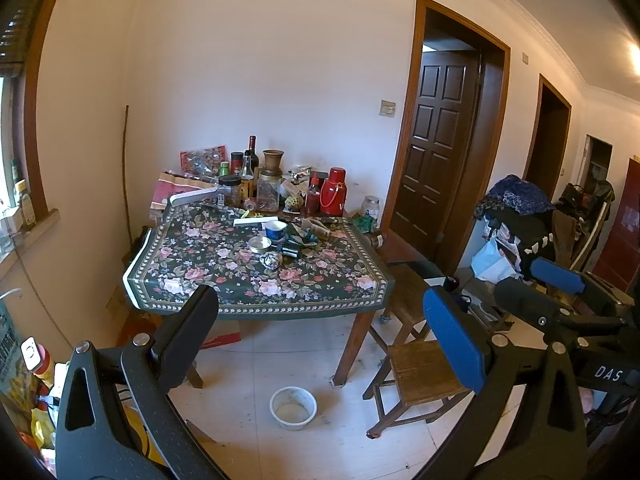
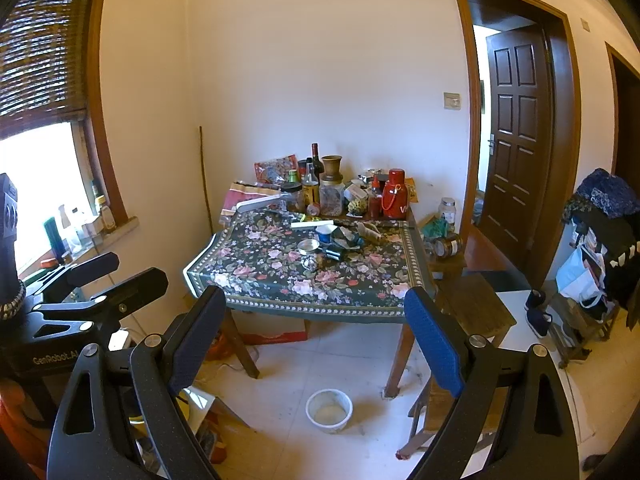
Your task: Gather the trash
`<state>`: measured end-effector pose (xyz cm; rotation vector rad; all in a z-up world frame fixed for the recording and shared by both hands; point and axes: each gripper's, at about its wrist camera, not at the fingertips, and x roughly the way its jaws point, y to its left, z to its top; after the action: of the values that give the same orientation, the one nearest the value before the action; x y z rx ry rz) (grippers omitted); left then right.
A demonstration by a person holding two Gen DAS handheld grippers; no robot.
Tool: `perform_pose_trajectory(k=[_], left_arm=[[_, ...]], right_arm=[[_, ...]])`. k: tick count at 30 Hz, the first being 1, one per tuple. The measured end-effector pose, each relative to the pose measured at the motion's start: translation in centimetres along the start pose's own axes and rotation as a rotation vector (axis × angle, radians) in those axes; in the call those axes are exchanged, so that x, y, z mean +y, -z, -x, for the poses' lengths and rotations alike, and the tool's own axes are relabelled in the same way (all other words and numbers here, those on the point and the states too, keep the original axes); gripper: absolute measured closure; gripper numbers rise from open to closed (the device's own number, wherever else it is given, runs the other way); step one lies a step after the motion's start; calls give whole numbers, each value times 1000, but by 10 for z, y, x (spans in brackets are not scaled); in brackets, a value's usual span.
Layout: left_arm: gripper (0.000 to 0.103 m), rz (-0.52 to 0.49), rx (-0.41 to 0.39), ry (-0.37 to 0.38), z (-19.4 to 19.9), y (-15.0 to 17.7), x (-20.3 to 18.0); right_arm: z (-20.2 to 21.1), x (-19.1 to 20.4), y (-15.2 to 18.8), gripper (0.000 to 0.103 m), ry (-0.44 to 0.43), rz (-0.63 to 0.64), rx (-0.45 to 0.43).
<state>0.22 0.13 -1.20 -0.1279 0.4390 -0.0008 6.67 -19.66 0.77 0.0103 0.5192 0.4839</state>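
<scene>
Both grippers are held up well back from a table [image 1: 256, 300] draped in a dark floral cloth, likely to survey it before approaching. The left gripper [image 1: 320, 320] and right gripper [image 2: 316, 320] each stand wide open and hold nothing. Probable trash, crumpled wrappers [image 1: 310, 232] beside a blue cup [image 1: 276, 231], lies on the tabletop at twelve o'clock. A white bucket [image 1: 293, 407] sits on the floor at six o'clock, under the table's near edge.
</scene>
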Motion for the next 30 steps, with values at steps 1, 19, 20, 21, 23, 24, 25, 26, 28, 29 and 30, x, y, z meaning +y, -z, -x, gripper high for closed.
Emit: perform_pose_trajectory(k=[1, 19, 20, 21, 23, 24, 25, 26, 28, 29, 30], left_arm=[[0, 2, 1, -1, -1, 0, 0], [0, -3, 4, -13, -5, -1, 2], [0, -2, 4, -13, -5, -1, 2], [0, -2, 3, -14, -6, -1, 3], [0, -1, 3, -20, -8, -3, 1], [0, -1, 2, -24, -9, -5, -1], [0, 0, 0, -28, -11, -6, -2], [0, 0, 0, -33, -12, -7, -6], [0, 3, 2, -44, -20, -11, -13], [0, 5, 2, -47, -22, -12, -15], [0, 7, 2, -52, -26, -12, -16]], right_arm=[[0, 0, 0, 14, 0, 1, 0], [-3, -7, 0, 14, -24, 2, -1], [-3, -7, 0, 14, -25, 2, -2], [-3, -8, 0, 14, -27, 2, -3], [-4, -10, -1, 14, -30, 3, -2], [-5, -11, -1, 14, -32, 4, -3], [-5, -12, -1, 14, -35, 4, -3], [-6, -13, -1, 14, -37, 5, -3], [-8, -18, -2, 14, -42, 7, -2], [-10, -20, -3, 14, -44, 8, 0], [-12, -23, -4, 14, -45, 9, 1]])
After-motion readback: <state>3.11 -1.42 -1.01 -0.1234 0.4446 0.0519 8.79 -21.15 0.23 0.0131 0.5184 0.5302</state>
